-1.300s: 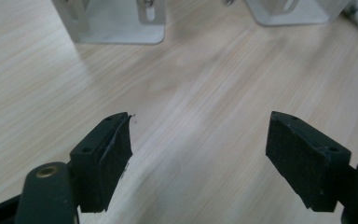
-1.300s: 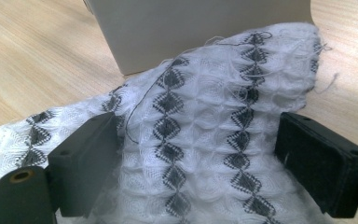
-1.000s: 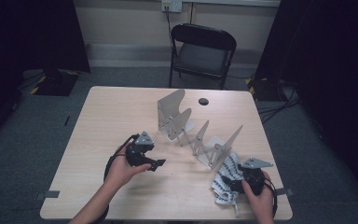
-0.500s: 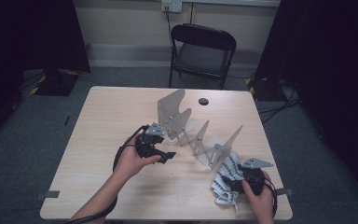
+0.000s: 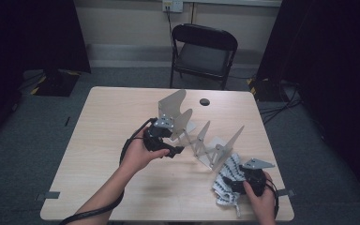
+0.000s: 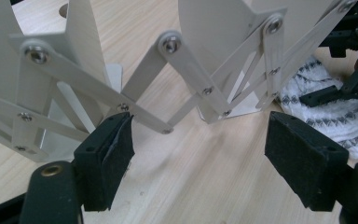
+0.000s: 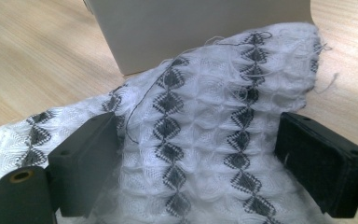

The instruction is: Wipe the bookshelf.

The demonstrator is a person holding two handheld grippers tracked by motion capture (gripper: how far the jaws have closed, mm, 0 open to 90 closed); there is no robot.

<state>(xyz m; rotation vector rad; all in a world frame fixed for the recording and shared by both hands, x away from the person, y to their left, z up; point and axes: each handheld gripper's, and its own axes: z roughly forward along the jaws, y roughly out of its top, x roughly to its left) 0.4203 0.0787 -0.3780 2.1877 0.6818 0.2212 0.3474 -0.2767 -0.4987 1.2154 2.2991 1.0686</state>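
A grey metal scissor rack [image 5: 201, 138] with upright plates stands stretched across the middle of the wooden table [image 5: 103, 122]. My left gripper [image 5: 174, 151] hovers just in front of the rack's left half. Its jaws stand wide open with nothing between them, facing the crossed links of the rack [image 6: 186, 70]. A white cloth with a black diamond pattern [image 5: 226, 180] lies at the rack's right end. My right gripper [image 5: 234, 185] sits low over it. In the right gripper view the jaws stand wide apart either side of the bunched cloth [image 7: 205, 135], open around it.
A black folding chair [image 5: 204, 47] stands behind the table's far edge. A small round black thing [image 5: 204, 101] lies on the table behind the rack. The left gripper's cable [image 5: 125, 149] loops beside the left hand. The table's left half is bare wood.
My left gripper has risen and moved right and farther away, up to the rack, its jaws still wide. The right gripper and the cloth have stayed where they were.
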